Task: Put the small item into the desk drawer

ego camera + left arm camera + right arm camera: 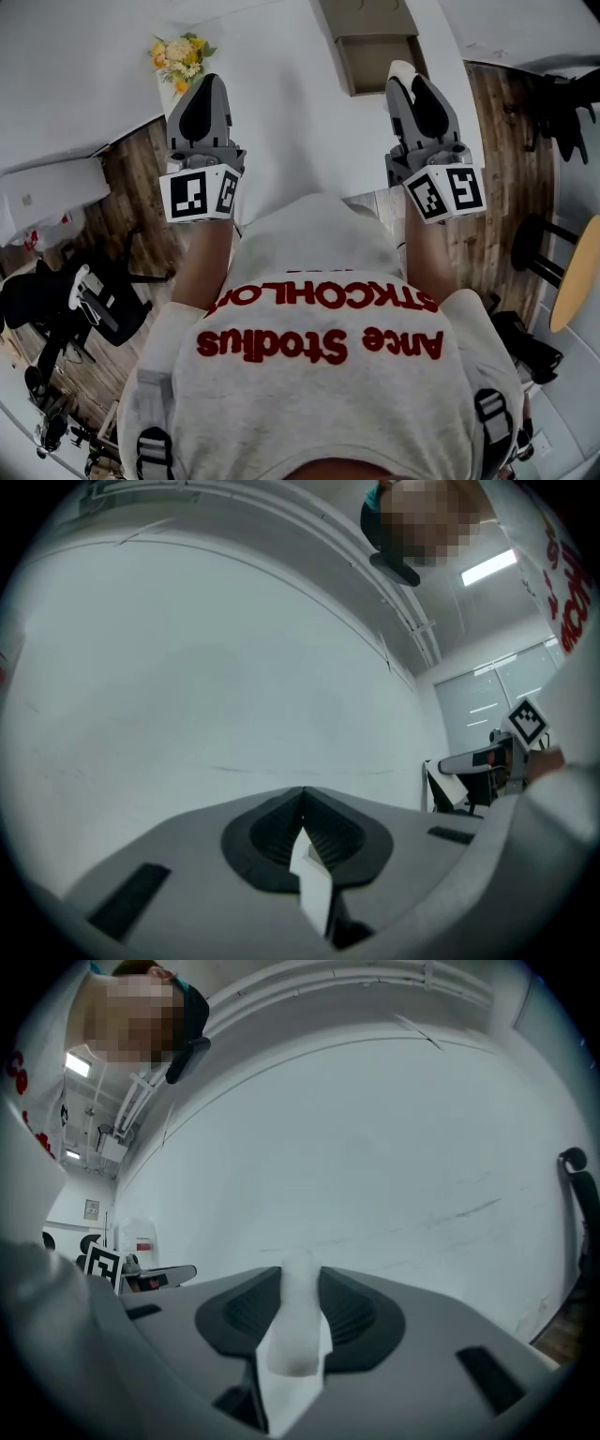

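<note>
Right gripper view: small white rounded item [292, 1335] pinched in right claw [301, 1275]; left claw [302, 793] pressed together.

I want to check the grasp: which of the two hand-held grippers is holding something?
The right hand-held gripper: a small white item sits clamped between its jaws. The left hand-held gripper is shut and empty.

Wood-plank floor [497, 122], black office chair [33, 300] at left — yellow flowers [178, 58], ceiling strip light [487, 567]

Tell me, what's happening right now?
Left gripper shut, empty. Right gripper shut on white item. Drawer open ahead; nothing seen in the way.
</note>
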The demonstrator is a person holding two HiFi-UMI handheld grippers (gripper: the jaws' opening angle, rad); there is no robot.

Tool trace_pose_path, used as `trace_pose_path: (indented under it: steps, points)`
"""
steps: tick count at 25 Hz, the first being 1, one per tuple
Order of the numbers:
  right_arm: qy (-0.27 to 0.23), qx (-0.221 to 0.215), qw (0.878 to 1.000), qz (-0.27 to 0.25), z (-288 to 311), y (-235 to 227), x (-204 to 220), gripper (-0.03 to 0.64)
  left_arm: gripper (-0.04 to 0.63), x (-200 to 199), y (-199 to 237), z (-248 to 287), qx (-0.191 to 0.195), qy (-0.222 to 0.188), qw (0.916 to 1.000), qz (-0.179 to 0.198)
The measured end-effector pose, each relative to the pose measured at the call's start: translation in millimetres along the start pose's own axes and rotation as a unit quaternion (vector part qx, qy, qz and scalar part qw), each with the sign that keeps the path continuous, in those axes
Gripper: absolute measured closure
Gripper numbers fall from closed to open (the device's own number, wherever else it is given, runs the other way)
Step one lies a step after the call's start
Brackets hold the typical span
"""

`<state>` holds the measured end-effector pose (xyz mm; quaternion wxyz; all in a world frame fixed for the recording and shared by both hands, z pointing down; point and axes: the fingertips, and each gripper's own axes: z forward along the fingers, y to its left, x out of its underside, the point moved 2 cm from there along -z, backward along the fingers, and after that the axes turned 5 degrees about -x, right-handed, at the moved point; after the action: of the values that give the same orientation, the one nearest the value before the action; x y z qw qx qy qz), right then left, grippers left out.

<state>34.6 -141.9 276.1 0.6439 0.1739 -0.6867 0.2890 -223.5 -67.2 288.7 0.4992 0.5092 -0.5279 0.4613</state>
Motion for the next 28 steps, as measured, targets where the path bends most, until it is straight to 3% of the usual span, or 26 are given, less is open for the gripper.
trace_pose_path:
  steps: [10, 28]
  points:
    - [0.006, 0.019, 1.000, 0.019, -3, -3, 15, 0.483, 0.588, 12, -9, 15, 0.031, 0.023, 0.9992, 0.002]
    - [0.041, 0.007, 0.998, 0.053, 11, -88, 37, 0.483, 0.588, 41, -53, 71, 0.009, 0.053, 0.9986, 0.000]
